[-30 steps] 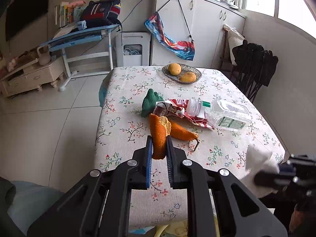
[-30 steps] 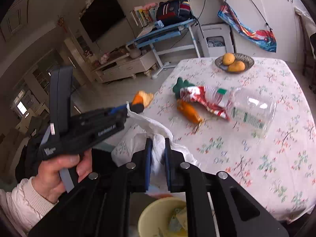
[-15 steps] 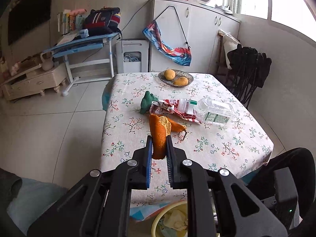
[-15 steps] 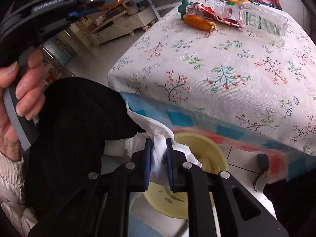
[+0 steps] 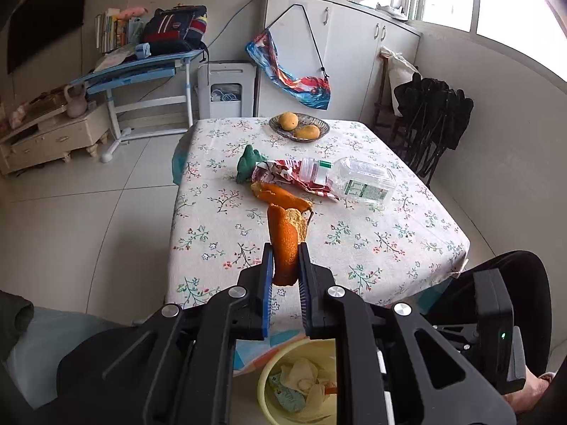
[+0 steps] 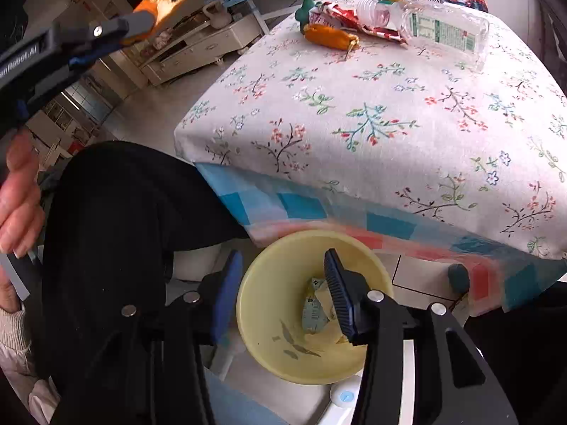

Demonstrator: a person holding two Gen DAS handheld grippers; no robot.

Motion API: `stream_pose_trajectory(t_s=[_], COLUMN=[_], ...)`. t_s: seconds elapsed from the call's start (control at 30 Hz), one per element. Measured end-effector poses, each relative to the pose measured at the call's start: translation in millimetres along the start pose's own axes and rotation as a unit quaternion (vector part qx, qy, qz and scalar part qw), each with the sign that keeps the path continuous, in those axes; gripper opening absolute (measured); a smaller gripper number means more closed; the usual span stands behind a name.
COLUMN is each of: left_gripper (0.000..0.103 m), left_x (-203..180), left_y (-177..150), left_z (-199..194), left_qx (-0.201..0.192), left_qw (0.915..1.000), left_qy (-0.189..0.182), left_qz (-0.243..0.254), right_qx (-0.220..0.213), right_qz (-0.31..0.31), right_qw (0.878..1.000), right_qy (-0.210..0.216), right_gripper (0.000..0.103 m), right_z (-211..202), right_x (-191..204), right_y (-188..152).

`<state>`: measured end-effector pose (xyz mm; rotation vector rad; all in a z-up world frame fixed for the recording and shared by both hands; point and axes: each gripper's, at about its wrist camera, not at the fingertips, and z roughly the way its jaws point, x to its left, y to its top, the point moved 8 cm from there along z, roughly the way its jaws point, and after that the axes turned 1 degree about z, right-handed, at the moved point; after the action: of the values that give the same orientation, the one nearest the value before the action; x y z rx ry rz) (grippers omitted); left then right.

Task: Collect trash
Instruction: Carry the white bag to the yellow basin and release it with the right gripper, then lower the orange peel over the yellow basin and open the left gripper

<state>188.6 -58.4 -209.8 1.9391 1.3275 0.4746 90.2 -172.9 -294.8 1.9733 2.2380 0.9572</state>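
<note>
My left gripper (image 5: 285, 269) is shut on a piece of orange peel (image 5: 286, 241) and holds it in the air before the table's near edge; it also shows in the right wrist view (image 6: 141, 28). My right gripper (image 6: 280, 290) is open and empty, right above a yellow trash bin (image 6: 262, 318) on the floor, with paper scraps inside. The bin also shows in the left wrist view (image 5: 269, 386). On the table lie a second orange peel (image 5: 280, 193), a red wrapper (image 5: 283, 173), a clear plastic bottle (image 5: 361, 180) and a green crumpled item (image 5: 248, 164).
The floral-clothed table (image 5: 372, 248) carries a fruit bowl (image 5: 299, 128) at its far end. The person's black-clad leg (image 6: 117, 212) sits left of the bin. A black chair (image 5: 432, 117) stands at the table's right.
My right gripper opened and the white tissue it held is gone from its jaws, over the bin. My left gripper pulled back further from the table, still holding the peel.
</note>
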Motion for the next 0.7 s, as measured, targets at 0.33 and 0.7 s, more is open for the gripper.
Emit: stream_pose_trajectory(t_s=[0.33, 0.7], left_gripper=[0.013, 0.019], left_x=[-37.6, -72.4], left_y=[-42.6, -116.9], left_z=[-0.8, 16.2], left_qx=[0.050, 0.167], left_qw=[0.9975, 0.9797], left_qy=[-0.044, -0.088], left_qz=[0.022, 0.068], right_qx=[-0.124, -0.177], right_qz=[0.050, 0.078], right_qw=[0.991, 0.981], right_qy=[-0.027, -0.033], right_gripper=[0.058, 0.059], right_z=[-54.0, -87.8], right_x=[-26.1, -40.9], right_y=[20.5, 23.0])
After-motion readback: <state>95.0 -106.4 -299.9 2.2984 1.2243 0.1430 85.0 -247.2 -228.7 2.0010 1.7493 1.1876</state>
